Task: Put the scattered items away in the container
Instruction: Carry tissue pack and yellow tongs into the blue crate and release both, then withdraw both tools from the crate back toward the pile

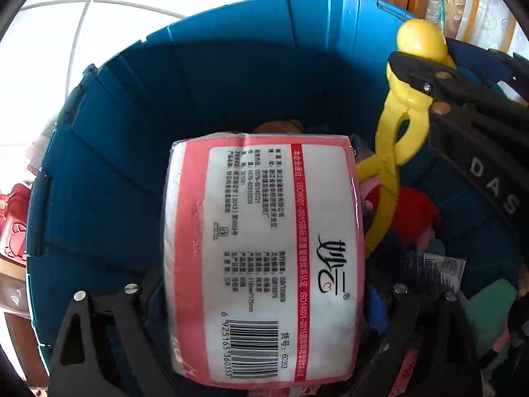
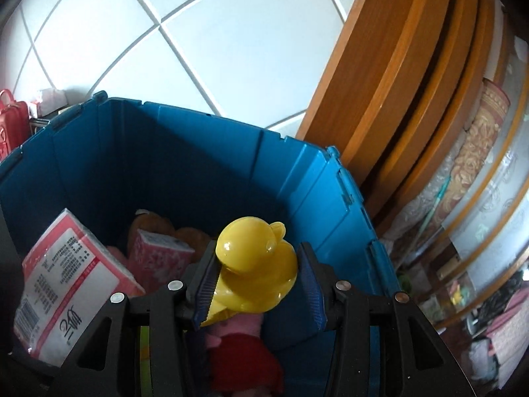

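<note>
The tissue pack (image 1: 264,258) label carries the barcode number 6 925165 360353, item code 6033, "ISO9001-2015", "ISO14001-2015" and "GB/T20808". The right gripper (image 1: 426,79) body bears white letters "DAS", partly cut off.

A pink-and-white tissue pack (image 1: 264,258) with black print and a barcode is showing between the black left hand-held gripper (image 1: 264,301) fingers; beyond it, the crate (image 1: 205,76) is showing blue, the duck-shaped tongs (image 2: 256,264) glossy yellow.
</note>
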`<state>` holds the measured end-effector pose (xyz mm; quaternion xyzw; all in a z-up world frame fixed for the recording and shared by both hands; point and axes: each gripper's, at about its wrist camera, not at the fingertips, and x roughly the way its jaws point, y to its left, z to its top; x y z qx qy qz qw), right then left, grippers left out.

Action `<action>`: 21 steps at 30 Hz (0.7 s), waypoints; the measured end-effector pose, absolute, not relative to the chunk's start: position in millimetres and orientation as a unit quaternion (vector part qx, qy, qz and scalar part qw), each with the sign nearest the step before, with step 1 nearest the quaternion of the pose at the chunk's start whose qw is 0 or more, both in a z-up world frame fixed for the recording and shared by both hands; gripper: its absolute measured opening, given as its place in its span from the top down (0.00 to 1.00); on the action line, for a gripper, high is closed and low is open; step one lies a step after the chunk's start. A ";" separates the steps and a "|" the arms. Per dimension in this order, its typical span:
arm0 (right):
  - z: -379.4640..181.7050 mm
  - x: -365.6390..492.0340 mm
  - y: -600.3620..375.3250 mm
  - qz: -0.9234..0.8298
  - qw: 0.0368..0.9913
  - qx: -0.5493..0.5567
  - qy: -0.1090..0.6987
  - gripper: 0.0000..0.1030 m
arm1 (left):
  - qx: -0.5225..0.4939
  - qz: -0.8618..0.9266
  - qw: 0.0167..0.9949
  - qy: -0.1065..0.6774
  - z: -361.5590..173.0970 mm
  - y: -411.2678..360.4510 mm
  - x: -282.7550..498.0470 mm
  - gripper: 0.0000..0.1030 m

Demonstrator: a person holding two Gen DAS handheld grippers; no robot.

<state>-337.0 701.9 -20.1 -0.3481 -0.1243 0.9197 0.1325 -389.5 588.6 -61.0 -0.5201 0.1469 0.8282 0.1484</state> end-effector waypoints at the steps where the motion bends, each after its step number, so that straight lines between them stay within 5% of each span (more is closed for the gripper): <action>1: -19.4 -339.5 703.0 0.920 0.129 -0.349 -0.119 0.53 | -0.522 0.828 0.148 0.141 -60.6 587.3 -389.3 0.08; 5: -22.8 -344.5 710.6 0.917 0.132 -0.363 -0.100 0.45 | -0.522 0.831 0.147 0.125 -57.7 583.8 -386.7 0.07; 8: -21.1 -345.8 712.7 0.917 0.134 -0.364 -0.094 0.25 | -0.507 0.840 0.149 0.123 -51.8 584.3 -381.6 0.03; 21: -0.7 -341.2 726.0 0.927 0.132 -0.348 -0.043 0.13 | -0.507 0.840 0.143 0.131 -46.0 578.5 -401.4 0.03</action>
